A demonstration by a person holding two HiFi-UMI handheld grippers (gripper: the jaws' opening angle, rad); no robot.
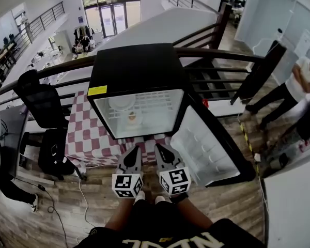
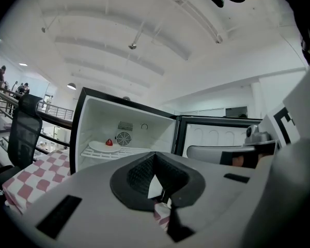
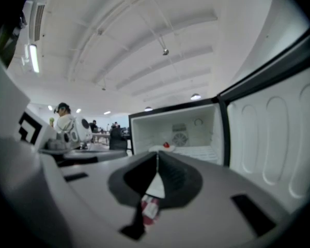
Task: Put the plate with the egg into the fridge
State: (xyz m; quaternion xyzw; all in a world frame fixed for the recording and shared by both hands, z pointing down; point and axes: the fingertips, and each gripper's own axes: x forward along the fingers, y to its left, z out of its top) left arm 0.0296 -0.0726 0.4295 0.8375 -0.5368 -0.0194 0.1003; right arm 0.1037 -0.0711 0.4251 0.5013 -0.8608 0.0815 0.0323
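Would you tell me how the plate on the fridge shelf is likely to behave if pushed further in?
The plate looks flat and rigid, so it would probably slide along the wire shelf rather than tip, perhaps catching on the bars. The small rounded red item sits loose on it and may well roll if nudged sharply.

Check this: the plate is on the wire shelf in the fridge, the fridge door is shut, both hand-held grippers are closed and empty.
The fridge door is not shut: the head view shows it swung wide open to the right. The rest holds: plate on the wire shelf in the fridge, left hand-held gripper and right hand-held gripper closed and empty.
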